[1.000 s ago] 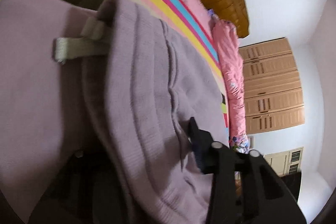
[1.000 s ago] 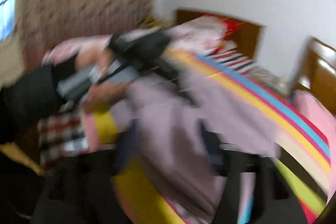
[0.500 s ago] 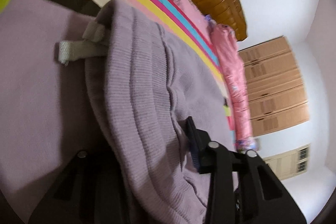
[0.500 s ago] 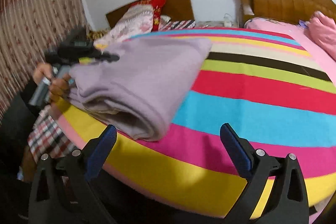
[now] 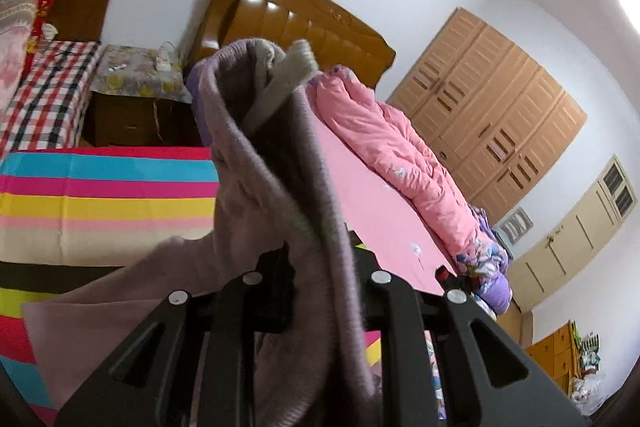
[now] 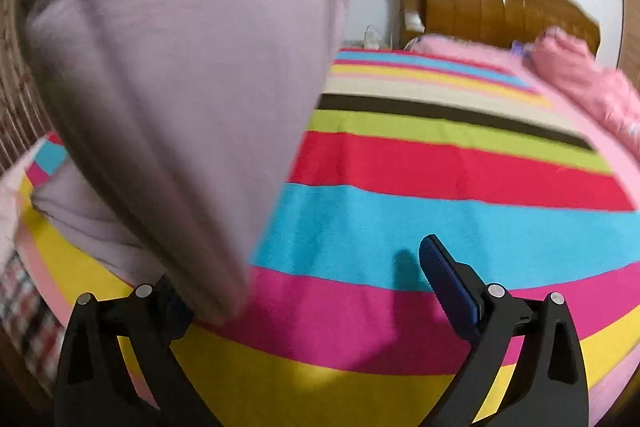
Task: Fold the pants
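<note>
Between left gripper jaws, pants now raised.

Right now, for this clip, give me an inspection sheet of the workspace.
Surface: striped bedspread, pink strip along the far side.
Job's things: lilac pants lifted, waistband up, lower part trailing on the bed.
Clutter: pink quilt bunched by the headboard.
Grippers: left gripper shut on the pants; right gripper open, fabric hanging beside its left finger.
Cables: nothing seen.
Surroundings: wardrobe, nightstand.

White walls, wooden headboard, wardrobe, striped bedspread
</note>
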Demonstrator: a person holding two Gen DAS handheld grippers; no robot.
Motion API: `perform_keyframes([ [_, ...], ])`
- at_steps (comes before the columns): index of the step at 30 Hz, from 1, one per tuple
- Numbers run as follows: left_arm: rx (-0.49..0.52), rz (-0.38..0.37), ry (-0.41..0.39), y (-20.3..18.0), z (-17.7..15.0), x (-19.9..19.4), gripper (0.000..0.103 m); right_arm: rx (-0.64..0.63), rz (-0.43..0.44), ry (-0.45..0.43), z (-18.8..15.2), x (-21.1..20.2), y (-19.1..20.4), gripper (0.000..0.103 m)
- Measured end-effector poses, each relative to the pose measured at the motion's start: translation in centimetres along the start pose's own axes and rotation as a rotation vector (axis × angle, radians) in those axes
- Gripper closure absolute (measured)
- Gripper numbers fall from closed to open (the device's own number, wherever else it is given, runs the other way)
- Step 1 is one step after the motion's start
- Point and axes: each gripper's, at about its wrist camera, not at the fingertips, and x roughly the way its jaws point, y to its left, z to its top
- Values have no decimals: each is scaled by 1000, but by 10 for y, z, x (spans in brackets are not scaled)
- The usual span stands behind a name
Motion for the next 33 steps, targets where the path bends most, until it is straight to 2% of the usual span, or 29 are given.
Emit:
perform_keyframes([
  [3,-94,57,-52,51,-17,-35,85,-18,-35,-35,0,-11,2,7],
  [5,-184,79,-80,94,-42,-60,85,-35,-48,-49,0,-12,6,7],
  [7,-300,107,-107,148,-79,-81,85,24,4,-26,-1,-4,1,7],
  [9,-403,82,-123,195,-115,-88,85,57,34,-6,-2,-1,-4,6],
  [10,-468,71,-126,225,-145,-85,85,48,29,-4,-4,0,-2,6],
  [13,-601,31,-114,277,-203,-66,85,27,15,-8,-7,3,-2,5],
  [15,-649,-60,-183,297,-227,-61,85,24,15,-1,-5,6,-2,5],
  [16,-655,-81,-199,297,-232,-63,85,21,15,2,-5,7,-1,5],
  [20,-581,-34,-183,288,-223,-64,83,23,10,4,-8,7,3,5],
  [22,-569,-7,-162,289,-222,-65,69,20,10,10,-10,7,1,5],
  [24,-554,48,-157,288,-220,-77,49,-11,25,52,-7,2,2,5],
  [25,-544,100,-172,279,-219,-88,39,-34,41,67,-6,-3,3,5],
  [26,-512,214,-225,268,-219,-112,20,-83,85,74,-5,-17,2,5],
  [27,-470,336,-287,253,-220,-134,13,-117,126,51,-5,-31,1,5],
  [28,-394,422,-352,227,-222,-157,13,-141,169,4,-5,-47,-3,5],
  [29,-335,410,-387,208,-222,-169,12,-150,222,-60,-1,-66,-9,6],
  [31,-248,334,-414,176,-218,-170,12,-114,297,-105,13,-79,-16,15],
  [33,-165,326,-361,151,-209,-145,12,-42,402,-135,32,-76,-18,22],
])
